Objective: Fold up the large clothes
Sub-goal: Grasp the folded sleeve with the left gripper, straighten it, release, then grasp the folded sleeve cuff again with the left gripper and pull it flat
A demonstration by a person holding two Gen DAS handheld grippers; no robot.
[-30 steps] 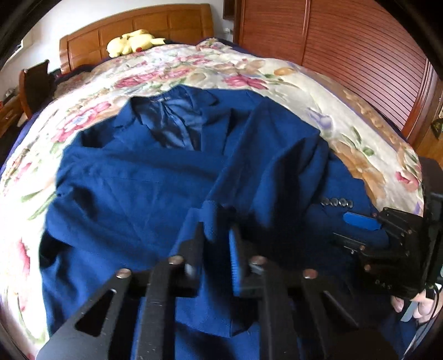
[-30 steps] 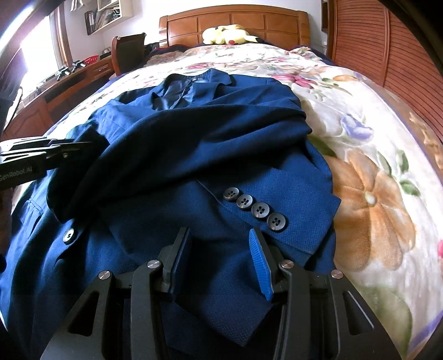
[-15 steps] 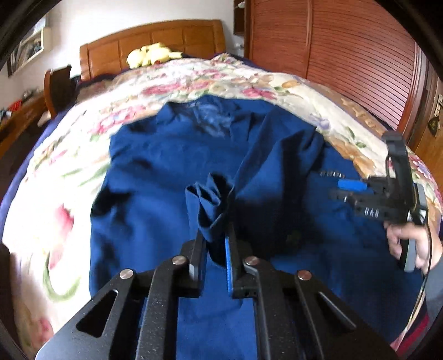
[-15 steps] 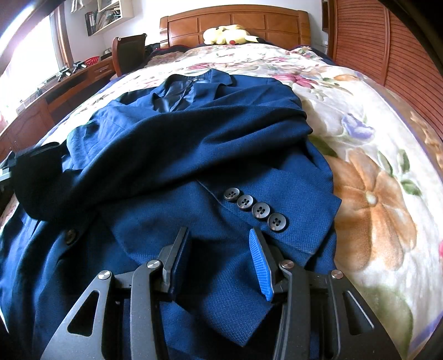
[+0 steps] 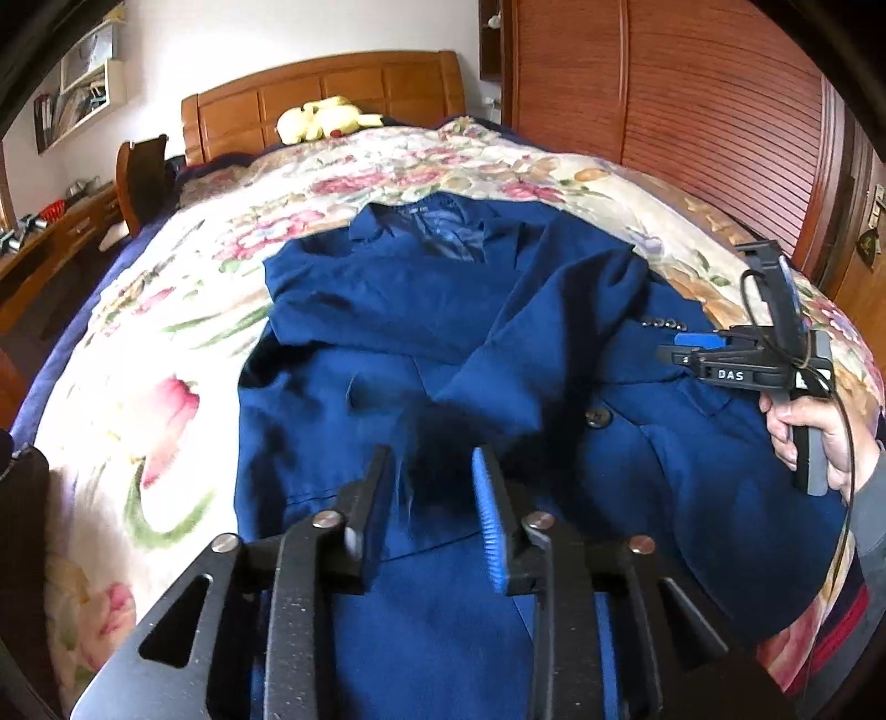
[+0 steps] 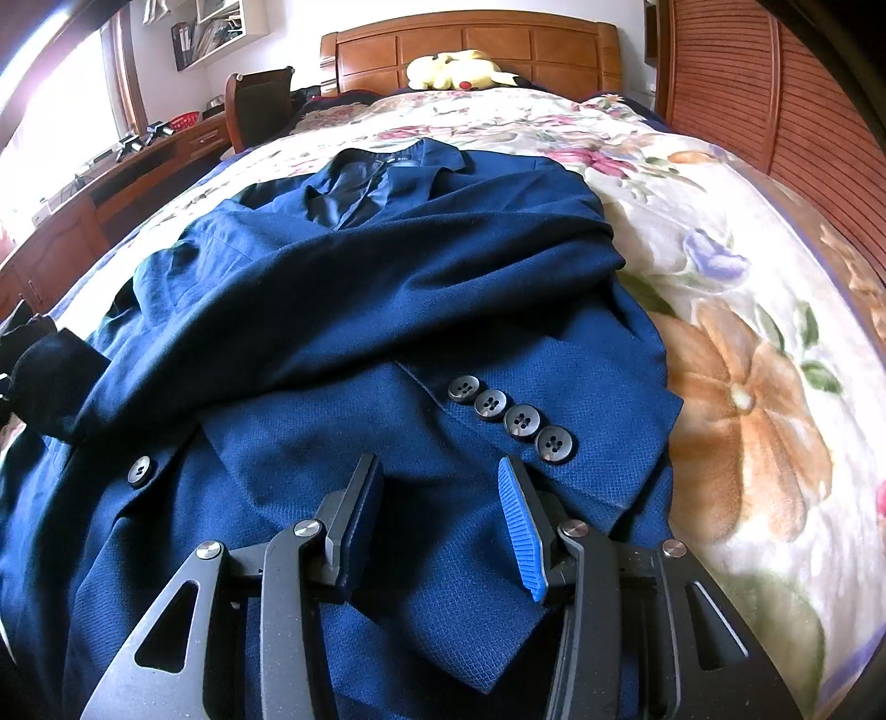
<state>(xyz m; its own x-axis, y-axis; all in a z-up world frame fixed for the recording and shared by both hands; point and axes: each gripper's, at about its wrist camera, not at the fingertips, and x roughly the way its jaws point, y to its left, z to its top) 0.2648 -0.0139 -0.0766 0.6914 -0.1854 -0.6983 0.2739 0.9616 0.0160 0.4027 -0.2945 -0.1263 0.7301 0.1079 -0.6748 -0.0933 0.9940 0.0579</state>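
A navy suit jacket [image 5: 398, 310] lies face up on the bed, collar toward the headboard. One sleeve [image 5: 554, 327] is folded across its chest. My left gripper [image 5: 432, 465] is above the jacket's lower front. Its jaws are opening, and the blurred dark sleeve end between them hangs loose, not pressed by the pads. My right gripper [image 6: 437, 471] stands open just above the other sleeve's cuff, near its row of buttons [image 6: 512, 418], with nothing pinched. In the left wrist view the right gripper [image 5: 673, 346] hovers at the jacket's right edge.
The floral blanket [image 6: 747, 399] covers the whole bed. A yellow plush toy [image 5: 326, 119] lies by the wooden headboard [image 6: 470, 44]. A slatted wooden wardrobe [image 5: 692, 122] runs along the right; a desk and chair [image 6: 249, 105] stand on the left. A hand [image 5: 814, 437] holds the right gripper.
My left gripper drew back toward the foot of the bed with the sleeve end pinched, then its jaws parted and the cloth came loose. The right gripper stayed still.
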